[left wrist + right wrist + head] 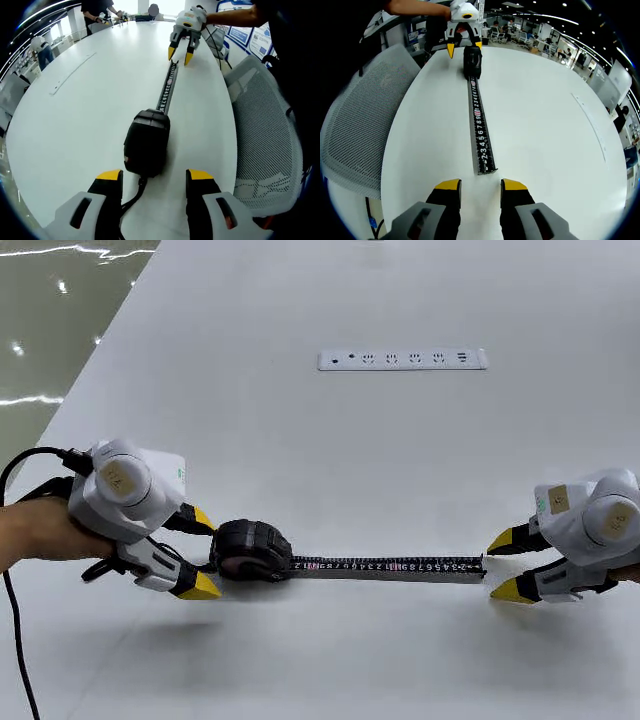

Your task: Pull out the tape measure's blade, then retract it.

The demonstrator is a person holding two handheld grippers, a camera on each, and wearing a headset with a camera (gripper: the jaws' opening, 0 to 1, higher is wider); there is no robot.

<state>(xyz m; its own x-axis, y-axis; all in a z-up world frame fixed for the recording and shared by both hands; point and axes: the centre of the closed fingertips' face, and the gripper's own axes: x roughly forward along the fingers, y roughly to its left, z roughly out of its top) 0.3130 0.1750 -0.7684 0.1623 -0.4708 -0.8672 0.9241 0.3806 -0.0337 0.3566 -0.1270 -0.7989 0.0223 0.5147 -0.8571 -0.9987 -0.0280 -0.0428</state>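
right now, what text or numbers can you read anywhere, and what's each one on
"2 3 4 5 6 7 8 9": printed on the blade, near its tip; the digits further along are too small to read.
Marks on the power strip: too small to read.
Print on the wall posters: blurred.

A broad white worktop (300,460) bears a white power strip (403,360) at upper centre, glossy greenish floor (50,330) fills the upper left, and a grey mesh chair (265,130) stands alongside.
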